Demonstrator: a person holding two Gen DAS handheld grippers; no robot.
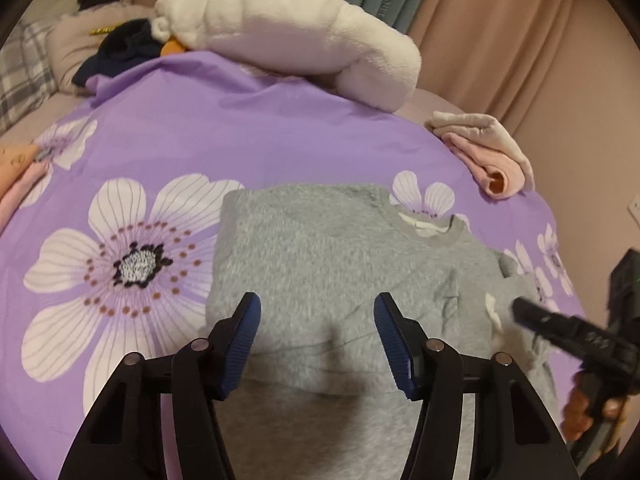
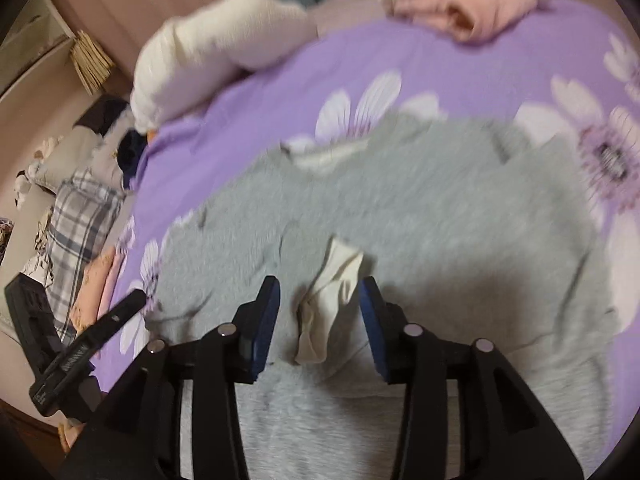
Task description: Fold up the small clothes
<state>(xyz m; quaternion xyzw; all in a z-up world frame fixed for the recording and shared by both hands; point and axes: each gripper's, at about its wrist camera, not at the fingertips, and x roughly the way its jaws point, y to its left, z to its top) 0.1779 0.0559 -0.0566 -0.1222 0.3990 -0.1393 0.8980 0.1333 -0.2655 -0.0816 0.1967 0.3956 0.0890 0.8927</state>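
A small grey sweatshirt lies on the purple flowered bedsheet, its neckline toward the far right and one side folded in. It also shows in the right wrist view. My left gripper is open and empty, just above the shirt's lower middle. My right gripper is open, its jaws either side of a cream cuff of the folded sleeve. The right gripper also shows at the right edge of the left wrist view.
A white plush blanket lies at the far edge of the bed. A folded pink and beige garment sits at the far right. Dark clothes and a plaid pillow are far left. Pink clothes lie at the left edge.
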